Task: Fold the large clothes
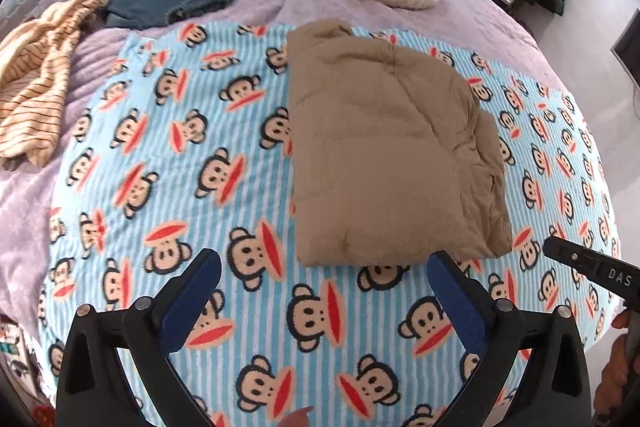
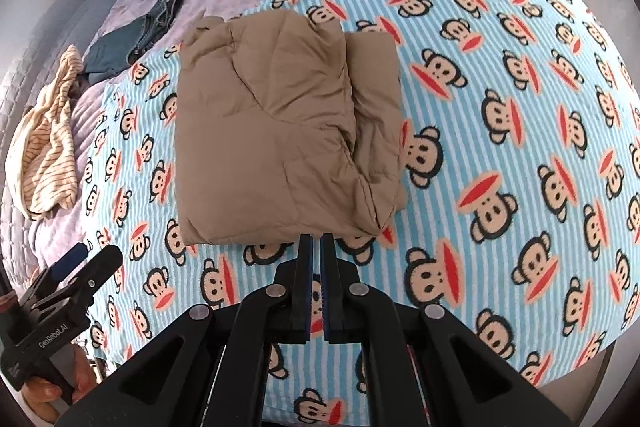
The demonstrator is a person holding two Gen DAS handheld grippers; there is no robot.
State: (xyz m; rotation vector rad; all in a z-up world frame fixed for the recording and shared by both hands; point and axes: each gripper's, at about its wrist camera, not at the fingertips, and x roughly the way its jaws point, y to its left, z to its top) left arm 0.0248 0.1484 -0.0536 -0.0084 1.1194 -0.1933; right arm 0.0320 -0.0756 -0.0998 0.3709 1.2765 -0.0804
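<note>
Two tongs empty | left tongs (image 1: pixel 324 267) wide | right tongs (image 2: pixel 316 247) closed | folded jacket (image 2: pixel 280 131) fully visible

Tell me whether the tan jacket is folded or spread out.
Folded. The tan jacket lies as a compact layered rectangle on the monkey-print blanket, one flap doubled over its right side; neither gripper touches it.

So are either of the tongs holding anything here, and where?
Nothing is held. The left tongs stand open and the right tongs are shut empty, both short of the folded tan padded jacket.
</note>
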